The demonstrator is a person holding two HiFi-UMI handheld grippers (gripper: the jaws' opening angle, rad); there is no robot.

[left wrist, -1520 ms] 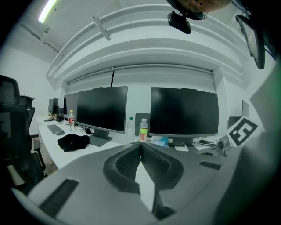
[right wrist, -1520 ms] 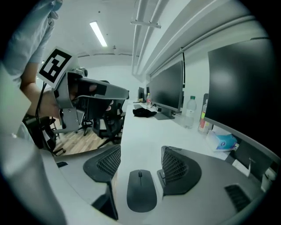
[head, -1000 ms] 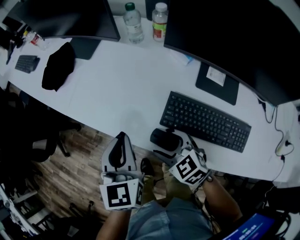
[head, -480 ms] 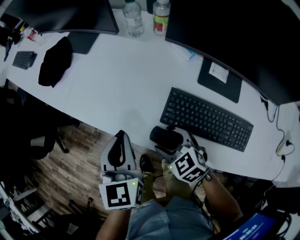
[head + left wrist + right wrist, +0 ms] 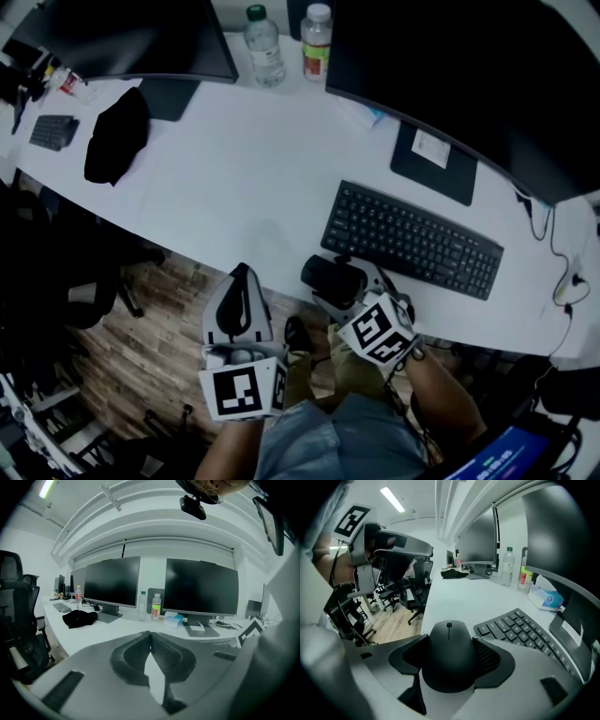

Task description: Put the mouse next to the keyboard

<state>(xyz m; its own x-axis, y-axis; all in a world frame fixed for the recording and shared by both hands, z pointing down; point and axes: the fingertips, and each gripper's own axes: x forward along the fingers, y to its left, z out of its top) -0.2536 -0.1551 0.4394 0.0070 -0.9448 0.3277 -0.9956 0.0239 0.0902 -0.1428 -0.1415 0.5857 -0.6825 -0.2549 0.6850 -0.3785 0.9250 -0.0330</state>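
A black mouse (image 5: pixel 330 277) lies at the white desk's near edge, just left of the black keyboard (image 5: pixel 411 241). My right gripper (image 5: pixel 343 283) reaches over it from the edge. In the right gripper view the mouse (image 5: pixel 449 656) fills the gap between the two jaws, which have just been closing; both pads (image 5: pixel 491 660) touch its sides. The keyboard (image 5: pixel 520 627) runs off to the right. My left gripper (image 5: pixel 242 274) hangs off the desk over the wooden floor, its jaws (image 5: pixel 150 633) shut tip to tip on nothing.
Two bottles (image 5: pixel 265 47) stand at the back between two dark monitors (image 5: pixel 450 66). A black cloth (image 5: pixel 117 131) and a small keyboard (image 5: pixel 53 129) lie at the far left. A tissue box (image 5: pixel 548 599) sits behind the keyboard. Office chairs (image 5: pixel 408 592) stand along the desk edge.
The head view has swayed slightly. Both grippers and the mouse stay in the same places; the right jaws sit a little tighter around the mouse.
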